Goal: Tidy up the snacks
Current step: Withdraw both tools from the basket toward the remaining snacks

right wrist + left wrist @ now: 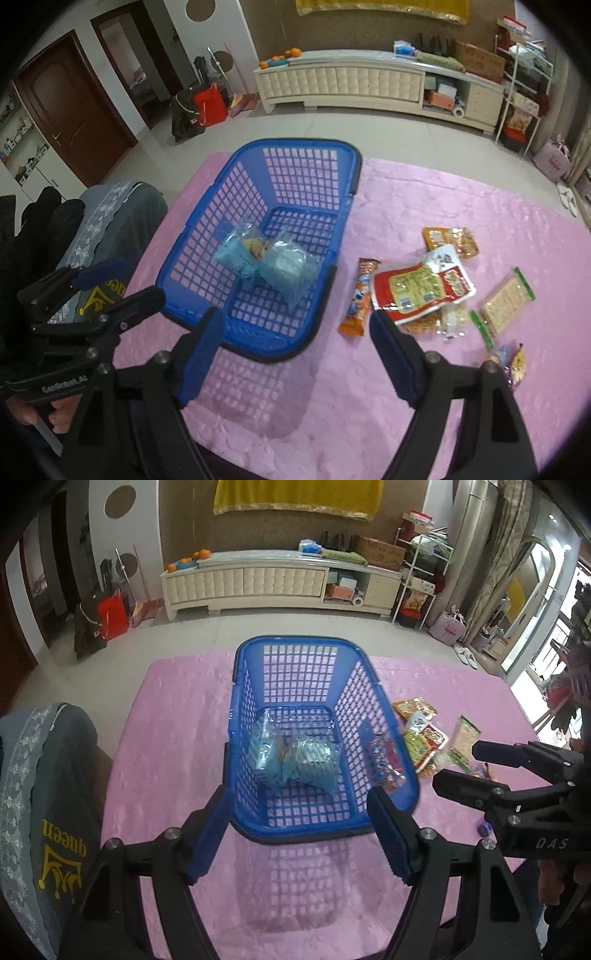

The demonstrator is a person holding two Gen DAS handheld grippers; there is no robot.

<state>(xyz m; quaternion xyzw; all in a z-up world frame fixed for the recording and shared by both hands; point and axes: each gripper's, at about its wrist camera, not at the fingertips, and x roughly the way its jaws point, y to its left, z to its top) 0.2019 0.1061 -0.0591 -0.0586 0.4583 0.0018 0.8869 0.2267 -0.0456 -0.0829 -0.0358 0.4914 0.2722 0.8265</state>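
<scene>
A blue plastic basket (243,716) (184,258) stands on a pink tablecloth (166,720) (443,206). Two light-blue snack packs (291,757) (266,262) lie inside it. To its right lie loose snacks: an orange bar (358,299), a red-and-yellow pack (421,288) (421,742), an orange pack (450,240), a cracker pack (506,299) (467,733) and small candies (515,363). My left gripper (299,830) is open and empty at the basket's near rim. My right gripper (295,350) is open and empty, near the basket's near right corner.
A chair back with a grey "queen" cover (48,812) (110,221) stands at the table's left edge. Beyond the table lie tiled floor, a white TV cabinet (280,583) (369,85), a red bag (112,616) and a shelf rack (421,579).
</scene>
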